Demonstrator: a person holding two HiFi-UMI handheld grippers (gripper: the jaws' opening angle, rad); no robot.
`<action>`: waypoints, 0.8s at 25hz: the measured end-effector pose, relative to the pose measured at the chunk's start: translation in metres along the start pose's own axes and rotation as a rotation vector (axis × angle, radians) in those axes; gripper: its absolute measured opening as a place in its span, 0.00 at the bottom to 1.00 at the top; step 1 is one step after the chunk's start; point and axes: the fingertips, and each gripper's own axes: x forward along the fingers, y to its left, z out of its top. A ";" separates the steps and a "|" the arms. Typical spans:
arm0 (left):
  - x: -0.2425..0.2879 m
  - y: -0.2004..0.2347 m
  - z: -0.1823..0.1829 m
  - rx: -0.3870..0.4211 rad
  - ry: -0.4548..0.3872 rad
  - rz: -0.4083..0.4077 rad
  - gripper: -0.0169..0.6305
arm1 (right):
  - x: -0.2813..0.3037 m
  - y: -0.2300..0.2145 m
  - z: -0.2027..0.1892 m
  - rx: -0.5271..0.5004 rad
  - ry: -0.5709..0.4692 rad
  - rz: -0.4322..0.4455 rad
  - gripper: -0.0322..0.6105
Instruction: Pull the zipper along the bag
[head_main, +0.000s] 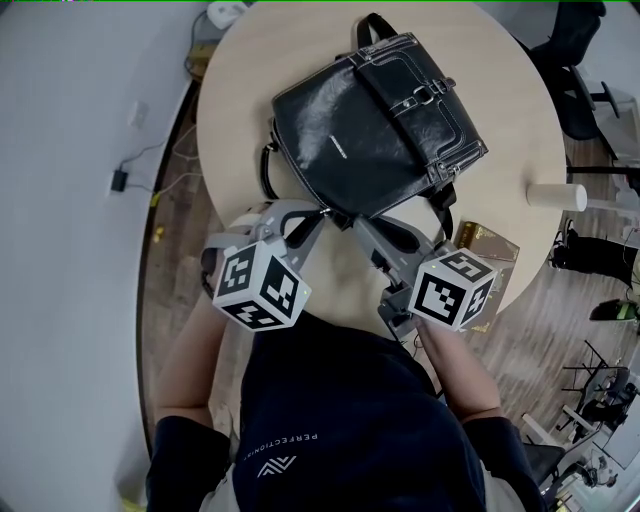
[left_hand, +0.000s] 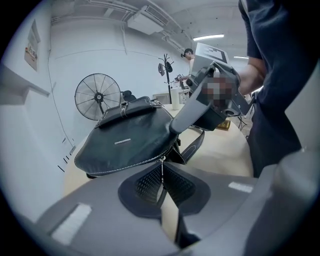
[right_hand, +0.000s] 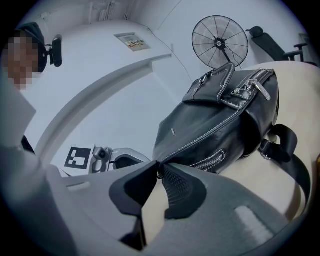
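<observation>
The black bag (head_main: 375, 125) lay on its side on the round table (head_main: 250, 70), its near corner turned toward the person working on it. Both tools had come together at that corner. The left gripper (left_hand: 162, 171) had its jaws pressed together on the thin metal zipper pull (left_hand: 161, 160), which stood up between the pads right at the bag's stitched edge. The right gripper (right_hand: 159, 168) sat just beside it, its jaws pinched on the leather of the corner (right_hand: 165, 156), by the look of it to hold the bag steady. To my eye the job was only at its opening stage. Both grips were set and the pull sat at one end of the seam, so the whole run along the bag seemed left to do. I could not tell from where I stood whether the teeth behind the pull were joined or parted. The two tools were crowded close at the one spot, so the left one would need room to travel clear of the right. The bag's shoulder strap (right_hand: 286, 150) looped loosely on the table beside the bag and might snag a jaw. Further off on the table were a white cup (head_main: 556, 196) and a small gold packet (head_main: 488, 243), both well apart from the bag. A floor fan (left_hand: 98, 96) stood against the wall beyond the table.
</observation>
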 end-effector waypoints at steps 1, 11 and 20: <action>-0.001 0.002 0.001 -0.007 -0.002 0.001 0.07 | 0.000 0.000 0.000 0.001 -0.001 0.000 0.11; -0.012 0.009 0.001 -0.128 -0.053 -0.018 0.07 | -0.001 0.000 0.003 -0.009 -0.011 -0.003 0.11; -0.017 0.020 -0.002 -0.234 -0.103 -0.045 0.07 | -0.003 0.002 0.005 -0.006 -0.027 -0.003 0.10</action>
